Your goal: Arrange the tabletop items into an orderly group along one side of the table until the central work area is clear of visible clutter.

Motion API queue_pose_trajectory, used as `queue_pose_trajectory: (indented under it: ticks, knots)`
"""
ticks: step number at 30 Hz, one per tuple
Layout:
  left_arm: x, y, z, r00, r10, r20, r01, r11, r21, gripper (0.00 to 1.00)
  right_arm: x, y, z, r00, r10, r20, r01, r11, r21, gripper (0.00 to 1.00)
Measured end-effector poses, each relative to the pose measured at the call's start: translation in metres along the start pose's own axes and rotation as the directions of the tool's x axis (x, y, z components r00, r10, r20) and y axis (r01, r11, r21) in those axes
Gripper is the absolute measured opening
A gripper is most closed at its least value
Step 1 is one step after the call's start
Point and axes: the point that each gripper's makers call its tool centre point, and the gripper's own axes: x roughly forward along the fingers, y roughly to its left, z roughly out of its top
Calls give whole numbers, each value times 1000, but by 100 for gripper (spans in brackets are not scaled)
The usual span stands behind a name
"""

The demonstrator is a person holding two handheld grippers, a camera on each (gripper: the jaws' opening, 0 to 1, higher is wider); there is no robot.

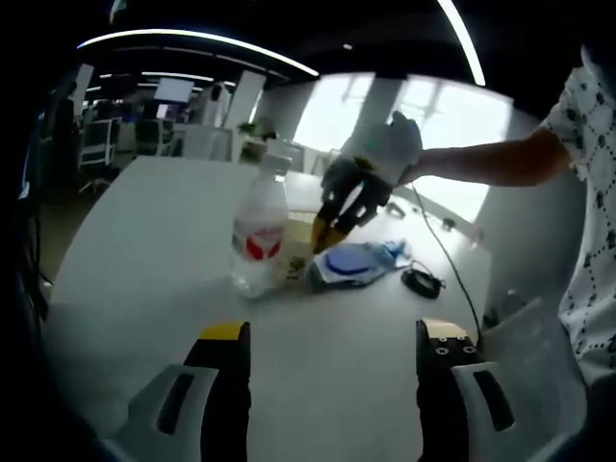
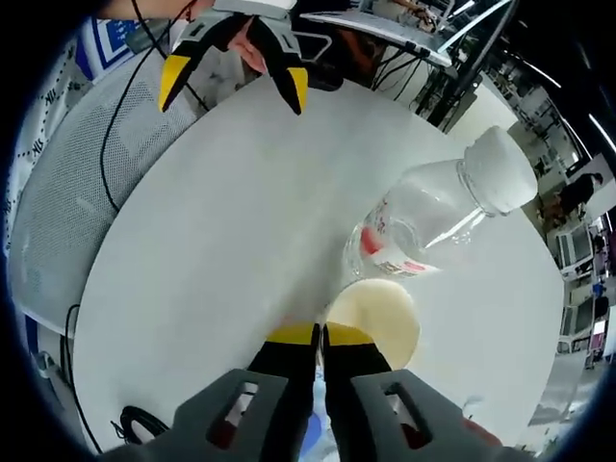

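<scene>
the left gripper view alone shows a blue pouch [image 1: 354, 262] beside the clear bottle [image 1: 260, 231]; left gripper [image 1: 332, 333] gapes empty, right gripper [image 2: 320, 334] closed, seemingly empty.

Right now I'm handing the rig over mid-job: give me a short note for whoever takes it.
Left tool: open, holding nothing, facing the items from the near side.
Right tool: jaws together beside the cream round lid or cup; whether it grips anything, I cannot tell.
Items: clear water bottle upright mid-table, the cream piece and a blue pouch next to it, black cable further right.
Done: items sit close together.
Left: the cluster sits mid-table; move it to one side.
</scene>
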Motion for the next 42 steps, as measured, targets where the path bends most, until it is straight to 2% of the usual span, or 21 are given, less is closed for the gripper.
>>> queue_pose_trajectory:
  ticks: [14, 20, 32, 38, 42]
  knots:
    - [0, 0, -1, 1000, -2, 0, 2, 1000, -1, 66, -1, -1, 5, 1000, -15, 14, 15, 1000, -4, 10]
    - [0, -2, 0, 1000, -3, 0, 3, 1000, 2, 66, -3, -3, 5, 999, -31, 18, 30, 999, 10, 19]
    - [0, -4, 2, 1000, -5, 1, 5, 1000, 9, 66, -6, -3, 6, 998, -48, 36, 47, 998, 35, 25]
    - [0, -3, 3, 1000, -6, -2, 6, 1000, 14, 66, -10, -3, 8, 995, -69, 68, 64, 995, 70, 35]
    - [1, -3, 4, 1000, -7, -3, 7, 1000, 16, 66, -12, -2, 8, 993, -80, 87, 72, 993, 94, 37]
